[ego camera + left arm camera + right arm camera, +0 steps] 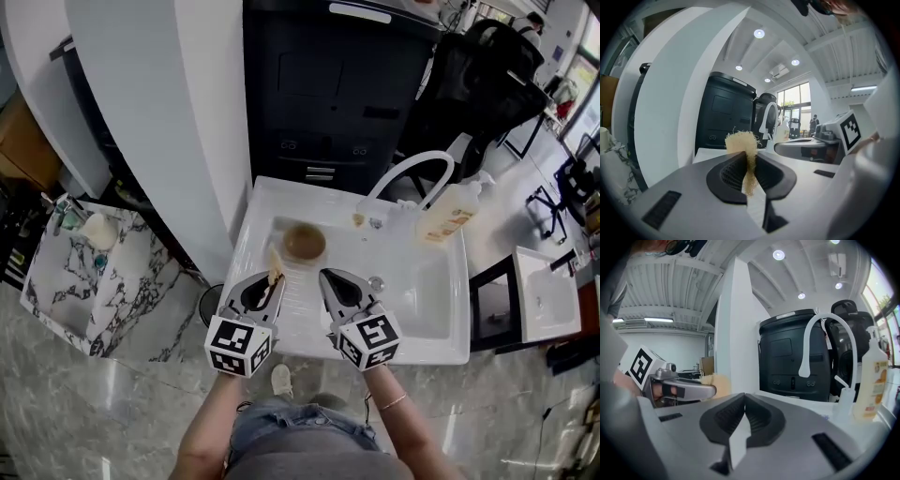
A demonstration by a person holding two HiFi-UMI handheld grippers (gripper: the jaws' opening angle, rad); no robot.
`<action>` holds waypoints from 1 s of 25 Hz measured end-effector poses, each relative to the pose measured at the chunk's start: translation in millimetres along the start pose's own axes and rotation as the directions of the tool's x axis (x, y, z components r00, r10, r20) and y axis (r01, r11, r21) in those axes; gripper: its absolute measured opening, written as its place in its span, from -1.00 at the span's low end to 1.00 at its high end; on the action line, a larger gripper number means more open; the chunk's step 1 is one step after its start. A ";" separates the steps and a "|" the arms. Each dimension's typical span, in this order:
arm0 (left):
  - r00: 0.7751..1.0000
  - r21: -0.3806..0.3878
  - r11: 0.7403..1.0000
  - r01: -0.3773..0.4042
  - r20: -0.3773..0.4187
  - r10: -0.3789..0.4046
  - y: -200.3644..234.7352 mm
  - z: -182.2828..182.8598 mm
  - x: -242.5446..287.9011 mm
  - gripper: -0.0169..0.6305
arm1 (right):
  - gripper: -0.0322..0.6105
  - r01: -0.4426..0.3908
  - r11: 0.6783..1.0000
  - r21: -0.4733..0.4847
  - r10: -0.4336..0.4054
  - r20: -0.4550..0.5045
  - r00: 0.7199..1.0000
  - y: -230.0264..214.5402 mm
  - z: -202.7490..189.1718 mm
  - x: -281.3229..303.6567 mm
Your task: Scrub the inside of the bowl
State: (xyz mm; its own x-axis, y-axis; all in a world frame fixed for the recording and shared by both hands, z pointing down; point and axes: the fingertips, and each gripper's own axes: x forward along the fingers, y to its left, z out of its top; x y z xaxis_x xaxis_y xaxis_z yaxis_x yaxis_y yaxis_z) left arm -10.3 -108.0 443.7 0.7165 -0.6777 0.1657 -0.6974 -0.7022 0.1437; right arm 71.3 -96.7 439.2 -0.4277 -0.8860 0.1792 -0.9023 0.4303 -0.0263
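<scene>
A brown bowl (305,243) stands inside the white sink (422,309), near its back left. My left gripper (266,281) hovers over the sink's front left, shut on a tan fibrous scrubber (743,146) that sticks up past the jaws; the scrubber (275,262) also shows in the head view, just short of the bowl. My right gripper (330,281) hangs beside it over the sink's front, shut with nothing between its jaws (742,405). Both grippers are in front of the bowl and apart from it.
A white curved faucet (410,171) rises at the sink's back, with a soap bottle (450,212) to its right. A black cabinet (328,89) stands behind the sink, a white pillar (169,112) to the left, and a marble counter (84,281) further left.
</scene>
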 end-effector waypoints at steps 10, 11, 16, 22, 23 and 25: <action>0.999 -0.002 1.000 0.031 -0.029 -0.031 8.8 -3.5 19.3 -0.81 | -0.87 -0.011 0.994 -0.110 -0.001 -0.112 0.994 -14.4 -17.5 22.6; 0.999 0.000 1.000 0.029 -0.033 -0.029 10.0 -4.2 20.8 -0.81 | -0.87 -0.019 0.993 -0.117 0.005 -0.119 0.993 -14.9 -18.4 24.7; 0.999 0.004 1.000 0.008 -0.050 -0.008 15.1 -8.6 26.8 -0.81 | -0.86 -0.081 0.983 -0.163 0.053 -0.169 0.984 -15.3 -26.5 37.1; 0.997 -0.011 0.999 -0.038 -0.072 0.038 27.2 -14.5 37.0 -0.81 | -0.86 -0.190 0.943 -0.274 0.115 -0.270 0.956 -17.4 -48.1 56.4; 0.996 -0.014 0.999 -0.046 -0.075 0.045 29.1 -15.0 39.7 -0.81 | -0.86 -0.211 0.934 -0.287 0.127 -0.286 0.950 -18.3 -51.6 59.7; 0.995 -0.021 0.998 -0.061 -0.080 0.059 32.4 -16.4 45.0 -0.81 | -0.86 -0.253 0.922 -0.294 0.157 -0.315 0.936 -19.4 -58.8 66.1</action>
State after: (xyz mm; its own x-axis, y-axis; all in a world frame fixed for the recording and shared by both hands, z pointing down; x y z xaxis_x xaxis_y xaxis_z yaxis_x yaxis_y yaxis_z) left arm -1.0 -157.7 471.7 0.6700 -0.6983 0.2519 -0.7401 -0.6546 0.1538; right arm 63.7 -153.4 509.4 -0.5247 -0.7073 0.4738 -0.7074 0.6719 0.2196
